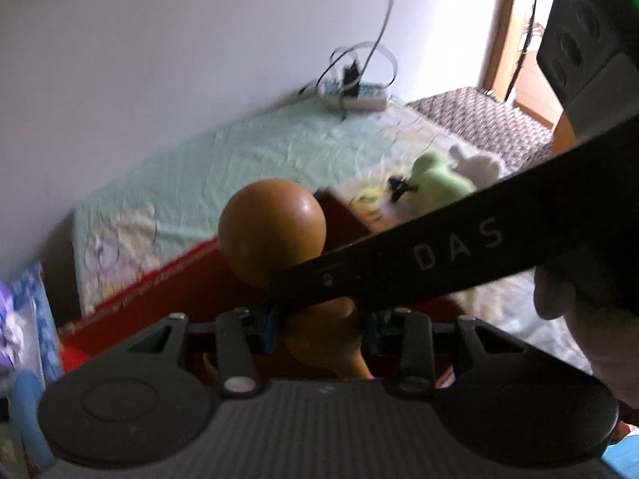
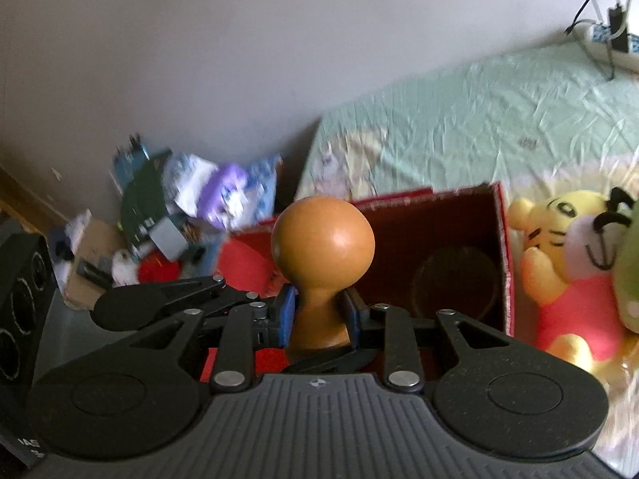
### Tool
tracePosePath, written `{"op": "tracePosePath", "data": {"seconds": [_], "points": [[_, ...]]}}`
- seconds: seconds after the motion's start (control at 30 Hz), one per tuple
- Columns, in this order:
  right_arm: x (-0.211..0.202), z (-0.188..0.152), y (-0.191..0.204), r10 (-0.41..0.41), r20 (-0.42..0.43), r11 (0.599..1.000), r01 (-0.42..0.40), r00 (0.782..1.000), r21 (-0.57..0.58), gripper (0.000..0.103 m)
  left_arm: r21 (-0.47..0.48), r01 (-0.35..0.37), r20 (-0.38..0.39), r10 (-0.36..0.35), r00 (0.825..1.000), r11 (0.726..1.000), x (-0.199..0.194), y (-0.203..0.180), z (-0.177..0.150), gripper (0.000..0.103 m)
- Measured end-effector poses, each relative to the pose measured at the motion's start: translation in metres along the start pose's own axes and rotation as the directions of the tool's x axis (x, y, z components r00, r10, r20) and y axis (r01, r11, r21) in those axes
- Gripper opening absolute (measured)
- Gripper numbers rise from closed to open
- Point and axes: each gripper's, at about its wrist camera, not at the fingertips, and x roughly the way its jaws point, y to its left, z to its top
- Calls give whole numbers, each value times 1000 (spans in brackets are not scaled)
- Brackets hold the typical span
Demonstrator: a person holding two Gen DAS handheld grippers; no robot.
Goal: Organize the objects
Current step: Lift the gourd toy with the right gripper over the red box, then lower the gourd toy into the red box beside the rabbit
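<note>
Both grippers pinch a brown gourd (image 2: 321,239) above a red box (image 2: 459,247): the right gripper (image 2: 319,315) at its neck, the left gripper (image 1: 323,327) lower down.

A gourd (image 2: 322,247) stands upright between the fingers (image 2: 286,311) of the right gripper (image 2: 319,313), its round head uppermost, in front of an open cardboard box (image 2: 501,247). The left gripper (image 1: 321,329) grips the same gourd lower down. The box sits on a bed (image 2: 459,119). Right of the box lie plush toys: a tiger (image 2: 567,263), then a frog (image 1: 439,181). A power strip (image 1: 355,97) rests at the bed's far edge against the wall. Left of the bed, clutter (image 2: 167,215) is piled on the floor.
</note>
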Motion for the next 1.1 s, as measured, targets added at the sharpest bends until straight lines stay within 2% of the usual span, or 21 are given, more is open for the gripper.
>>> {"op": "tracePosePath", "data": {"seconds": [0.23,0.57,0.73,0.8,0.97,1.1], "points": [[48,-4,-13,-11,-127,1000,12,992,14,27,-23,-34,-144,30,989,999,39,14,-19,39],[77,-7,-23,-31,-213,999,33,977,8,27,-42,-35,-282,21,959,999,77,27,-30,40],[87,-10,-23,-85,-248,996,78,965,-39,27,-65,-32,-301,11,954,997,80,31,-28,40],[90,-10,-28,-64,-266,998,64,962,-8,26,-60,-34,-306,14,952,998,80,30,-28,43],[86,-10,-30,-84,-253,996,89,964,10,27,-112,-21,-303,-14,953,994,77,37,-30,46],[84,-11,-33,-78,-234,995,88,969,35,27,-148,-31,-287,-13,958,989,76,45,-30,59]]}}
